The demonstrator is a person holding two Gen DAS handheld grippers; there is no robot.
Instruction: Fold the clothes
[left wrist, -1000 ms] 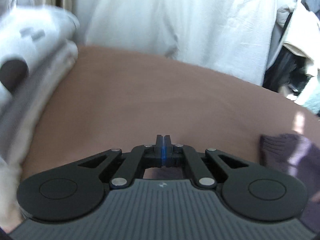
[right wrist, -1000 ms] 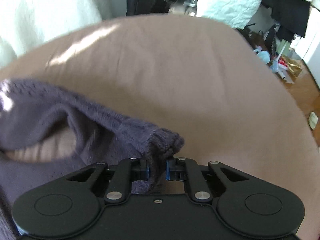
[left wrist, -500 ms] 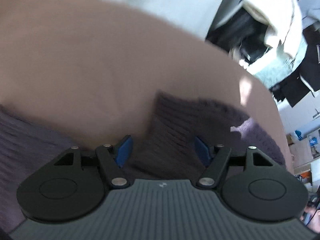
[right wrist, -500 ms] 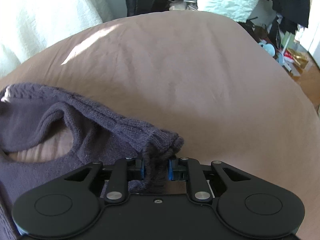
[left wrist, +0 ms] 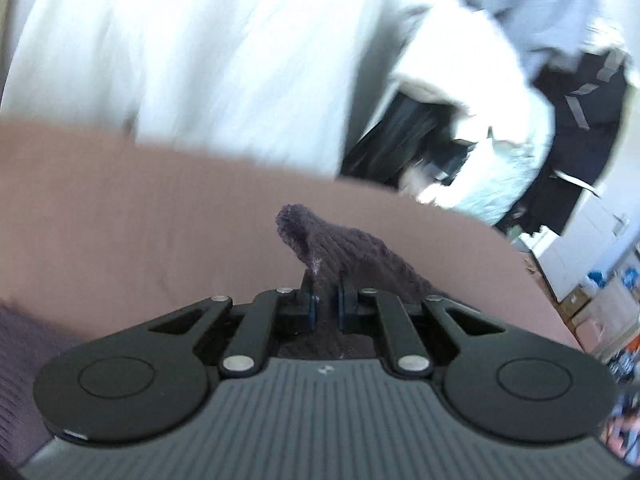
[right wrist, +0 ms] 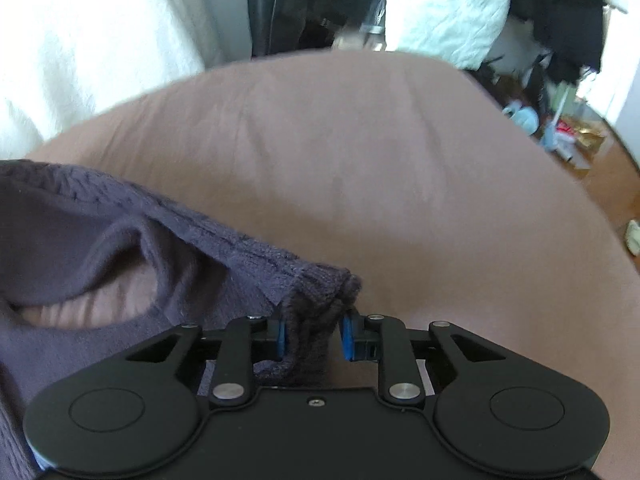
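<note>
A dark purple knitted sweater [right wrist: 120,248] lies on a brown bedsheet [right wrist: 380,168]. In the right wrist view its neck opening gapes at the left and its shoulder corner sits between the fingers. My right gripper [right wrist: 312,330] is shut on that bunched corner. In the left wrist view my left gripper [left wrist: 324,306] is shut on another raised corner of the sweater [left wrist: 340,248], which sticks up past the fingertips. More of the knit shows at the lower left of that view.
White bedding [left wrist: 180,52] is piled behind the bed. Dark and white clothes [left wrist: 480,120] hang at the back right. The bed's right edge drops to a wooden floor with small clutter [right wrist: 568,136].
My left gripper was shut and empty, opened over the sweater edge, and is now shut on it and lifted. My right gripper has kept hold of its corner and barely moved.
</note>
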